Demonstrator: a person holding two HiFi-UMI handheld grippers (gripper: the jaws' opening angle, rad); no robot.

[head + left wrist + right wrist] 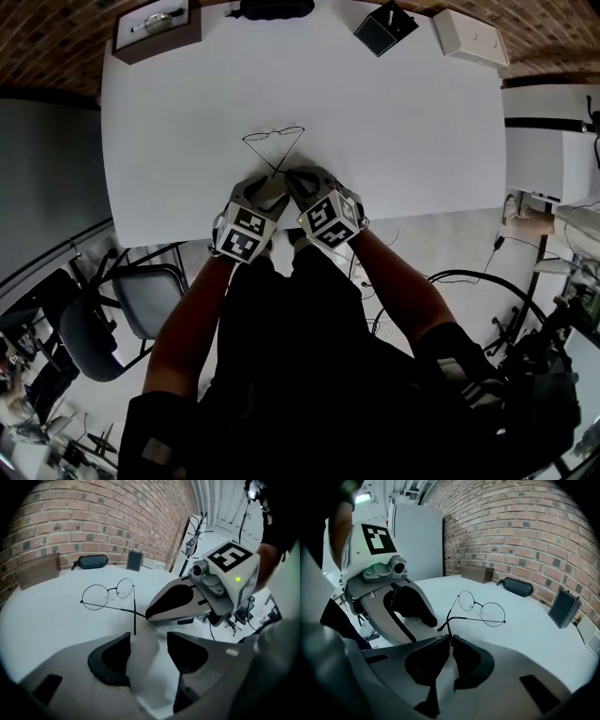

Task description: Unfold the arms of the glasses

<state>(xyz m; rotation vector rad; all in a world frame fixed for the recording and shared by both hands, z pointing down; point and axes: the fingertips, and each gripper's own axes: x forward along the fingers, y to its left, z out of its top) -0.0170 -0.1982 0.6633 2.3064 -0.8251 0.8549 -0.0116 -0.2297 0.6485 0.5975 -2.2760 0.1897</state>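
Observation:
Thin round wire glasses (274, 139) lie on the white table (169, 141), their two arms swung out and crossing toward me. My right gripper (451, 641) is shut on the tip of one arm, which runs from its pads up to the lenses (483, 609). My left gripper (149, 644) stands open with nothing between its pads. The other arm's tip (135, 631) ends just ahead of its jaws. In the head view both grippers sit side by side near the table's front edge, left (272, 180) and right (292, 174).
A black glasses case (92, 561) lies at the far edge by the brick wall, with a brown box (155, 30) left of it. A small black stand (384, 26) and a white box (469, 37) sit at the far right. A chair (141, 300) stands below the table's near edge.

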